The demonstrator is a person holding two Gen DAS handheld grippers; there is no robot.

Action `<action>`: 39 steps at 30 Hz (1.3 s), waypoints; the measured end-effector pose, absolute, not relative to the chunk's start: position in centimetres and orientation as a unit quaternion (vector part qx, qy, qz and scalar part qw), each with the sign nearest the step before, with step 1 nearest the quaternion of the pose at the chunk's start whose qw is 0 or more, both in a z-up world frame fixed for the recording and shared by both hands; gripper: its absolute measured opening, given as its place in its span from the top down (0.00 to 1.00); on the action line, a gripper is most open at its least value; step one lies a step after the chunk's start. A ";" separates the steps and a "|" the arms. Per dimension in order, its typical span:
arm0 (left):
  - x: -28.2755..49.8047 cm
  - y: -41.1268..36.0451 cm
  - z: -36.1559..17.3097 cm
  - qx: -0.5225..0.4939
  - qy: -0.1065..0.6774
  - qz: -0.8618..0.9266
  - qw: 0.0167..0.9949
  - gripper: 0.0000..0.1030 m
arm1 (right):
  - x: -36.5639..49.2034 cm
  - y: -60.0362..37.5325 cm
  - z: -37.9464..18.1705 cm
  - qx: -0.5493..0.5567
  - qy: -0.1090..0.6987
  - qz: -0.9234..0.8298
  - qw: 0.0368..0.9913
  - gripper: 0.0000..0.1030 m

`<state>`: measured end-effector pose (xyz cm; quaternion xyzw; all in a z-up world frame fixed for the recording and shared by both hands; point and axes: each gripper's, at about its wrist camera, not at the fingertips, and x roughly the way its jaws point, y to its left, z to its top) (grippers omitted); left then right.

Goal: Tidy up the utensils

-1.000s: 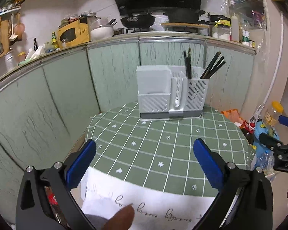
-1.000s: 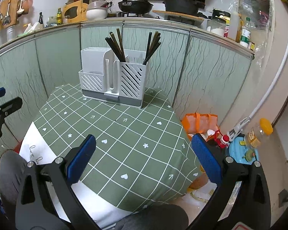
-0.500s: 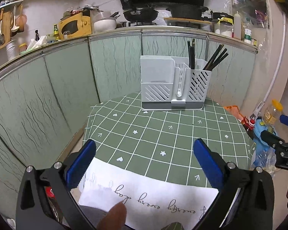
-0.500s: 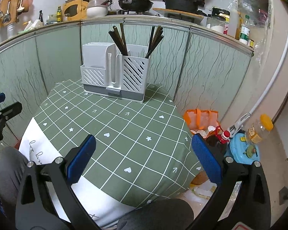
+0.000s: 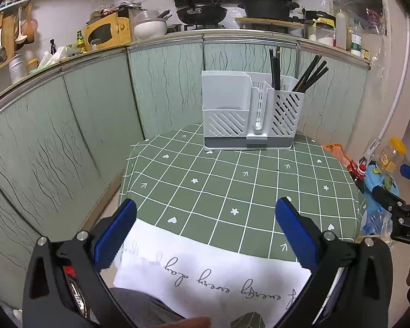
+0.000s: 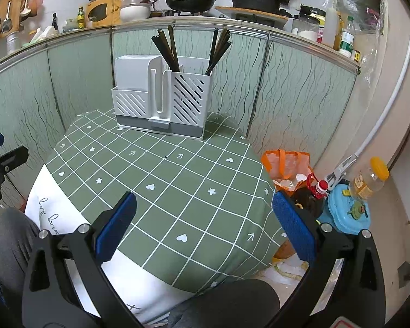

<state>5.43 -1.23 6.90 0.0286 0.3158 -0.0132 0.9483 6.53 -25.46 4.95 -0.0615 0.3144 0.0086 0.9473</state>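
Your chopsticks (image 6: 169,52) stand in two dark bundles in the slotted right compartments of the white holder (image 6: 161,101) at the table's (image 6: 177,180) far edge; they look light, stiff and likely slick, so pinch them high on the shafts, above the holder's rim. Your left gripper (image 5: 205,235) and right gripper (image 6: 202,227) hang well short of the holder, both spread wide, holding and touching nothing.

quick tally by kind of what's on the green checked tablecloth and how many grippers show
utensil holder: 1
chopstick bundles: 2, left bundle and right bundle; single sticks too overlapped to count
grippers: 2, left gripper and right gripper, both open and empty
total: 5
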 end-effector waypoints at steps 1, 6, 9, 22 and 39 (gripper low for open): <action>5.4 -1.3 6.9 0.030 0.316 -0.012 0.948 0.04 | 6.6 -25.4 4.9 -0.061 0.315 0.008 0.947 0.07; 5.4 -1.7 6.8 0.039 0.318 -0.012 0.947 0.04 | 6.5 -25.7 4.9 -0.052 0.319 0.007 0.946 0.07; 5.4 -2.0 6.6 0.046 0.321 -0.014 0.946 0.04 | 6.5 -25.8 4.9 -0.052 0.319 0.005 0.946 0.07; 5.4 -2.4 6.5 0.052 0.322 -0.016 0.945 0.04 | 6.5 -25.9 4.8 -0.054 0.320 0.001 0.946 0.07; 5.2 -2.6 6.5 0.054 0.320 -0.017 0.946 0.04 | 6.5 -26.1 4.8 -0.054 0.320 -0.002 0.946 0.07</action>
